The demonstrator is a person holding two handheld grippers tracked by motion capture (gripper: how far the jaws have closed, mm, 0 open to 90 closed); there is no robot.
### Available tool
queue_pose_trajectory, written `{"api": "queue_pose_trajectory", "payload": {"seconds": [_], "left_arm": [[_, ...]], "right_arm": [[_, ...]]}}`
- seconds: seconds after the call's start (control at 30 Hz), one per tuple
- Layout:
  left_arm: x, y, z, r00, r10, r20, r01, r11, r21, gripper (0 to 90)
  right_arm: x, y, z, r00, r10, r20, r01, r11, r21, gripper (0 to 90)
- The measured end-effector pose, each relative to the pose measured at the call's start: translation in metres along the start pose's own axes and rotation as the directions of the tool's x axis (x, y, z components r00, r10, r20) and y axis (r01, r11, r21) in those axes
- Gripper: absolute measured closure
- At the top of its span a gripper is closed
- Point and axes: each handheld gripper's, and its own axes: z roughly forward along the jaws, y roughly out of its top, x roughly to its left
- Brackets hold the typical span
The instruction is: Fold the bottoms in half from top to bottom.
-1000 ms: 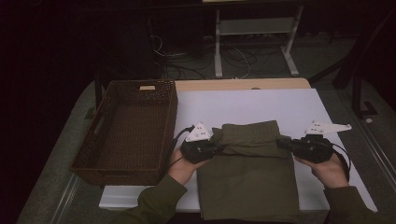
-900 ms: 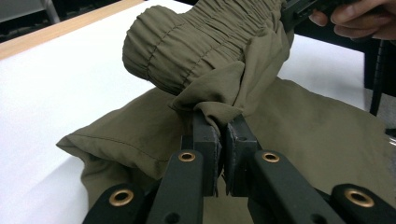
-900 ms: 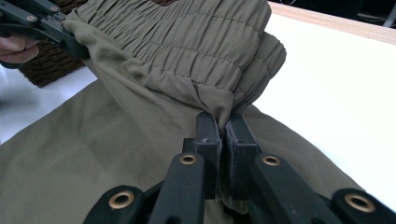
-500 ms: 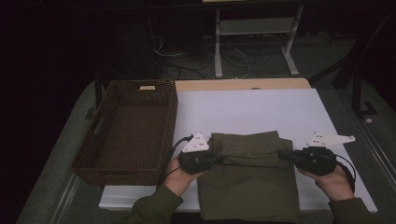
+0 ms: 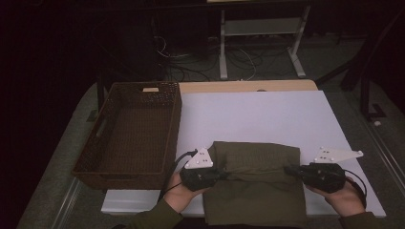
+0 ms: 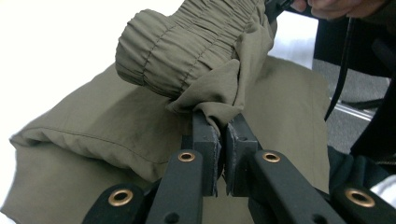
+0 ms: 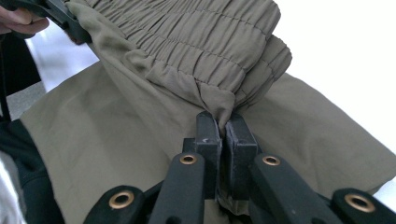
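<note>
An olive-green garment [image 5: 255,183] with a gathered elastic waistband [image 6: 187,42] lies folded on the white table [image 5: 258,114] at the near edge. My left gripper [image 5: 223,175] is shut on the waistband's left end; in the left gripper view its jaws pinch the cloth [image 6: 219,105]. My right gripper [image 5: 288,169] is shut on the waistband's right end [image 7: 219,105]. The waistband [image 7: 196,37] hangs lifted between the two grippers and is folded back over the lower part of the garment [image 7: 116,140]. A hand holds each gripper from the near side.
A dark brown wicker basket [image 5: 129,131] stands on the table's left part, close to my left gripper. The far half of the white table is bare. Behind the table are a white metal stand [image 5: 258,43] and cables on a dark floor.
Both grippers have moved toward the near edge of the table and a little down, drawing the waistband edge back over the garment. Both jaws stay shut on the cloth.
</note>
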Motion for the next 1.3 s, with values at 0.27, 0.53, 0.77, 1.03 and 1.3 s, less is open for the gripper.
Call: {"api": "queue_pose_trajectory", "payload": {"seconds": [0.27, 0.53, 0.77, 1.03, 1.3], "left_arm": [[-0.007, -0.012, 0.004, 0.9995, -0.001, 0.032, -0.001, 0.9981, 0.062, 83.6], [-0.009, -0.027, 0.014, 0.9981, 0.016, 0.059, -0.026, 0.9852, 0.169, 78.3], [-0.006, -0.036, 0.024, 0.996, -0.01, 0.088, -0.013, 0.9667, 0.255, 68.2], [-0.007, -0.03, 0.008, 0.9973, -0.035, 0.064, 0.024, 0.9846, 0.173, 40.9], [0.003, -0.017, -0.007, 0.9949, -0.101, 0.005, 0.101, 0.9939, 0.046, 47.1]], "right_arm": [[0.007, -0.012, 0.001, 0.9997, 0.004, -0.024, -0.003, 0.999, 0.039, 85.3], [0.014, -0.025, 0.007, 0.9987, -0.017, -0.047, 0.023, 0.991, 0.133, 83.5], [0.014, -0.031, 0.017, 0.9961, -0.038, -0.08, 0.056, 0.973, 0.226, 78.1], [0.015, -0.028, 0.012, 0.9963, -0.039, -0.077, 0.052, 0.984, 0.172, 50.6], [0.004, -0.015, -0.007, 0.998, 0.022, -0.058, -0.021, 1.0, 0.018, 49.0]]}}
